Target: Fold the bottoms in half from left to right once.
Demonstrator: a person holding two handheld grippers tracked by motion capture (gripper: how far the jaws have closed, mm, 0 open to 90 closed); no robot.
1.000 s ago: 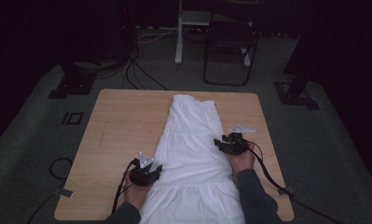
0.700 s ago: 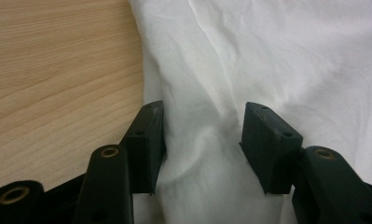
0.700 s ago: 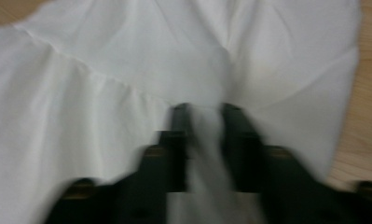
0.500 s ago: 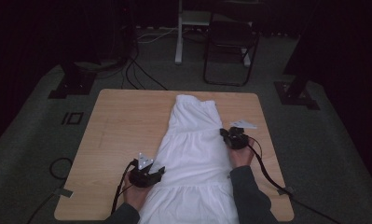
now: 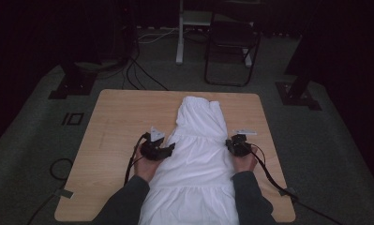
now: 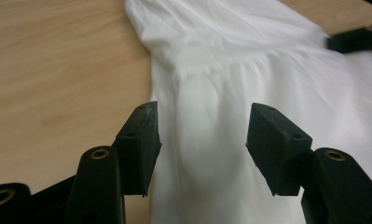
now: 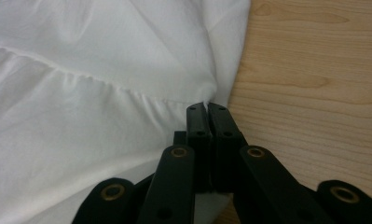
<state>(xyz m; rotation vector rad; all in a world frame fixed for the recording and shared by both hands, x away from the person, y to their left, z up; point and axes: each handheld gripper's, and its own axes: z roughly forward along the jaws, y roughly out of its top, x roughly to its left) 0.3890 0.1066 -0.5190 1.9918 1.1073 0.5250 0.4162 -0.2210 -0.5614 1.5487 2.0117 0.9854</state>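
Pinching the white dress's edge, right claw closed.

a folding chair stands beyond the table.

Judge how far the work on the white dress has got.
Done: the white dress lies flat along the wooden table. In hand: the right gripper is shut on its right edge; the left gripper hangs open over the left edge. Left: grip that side; no fold shows yet.
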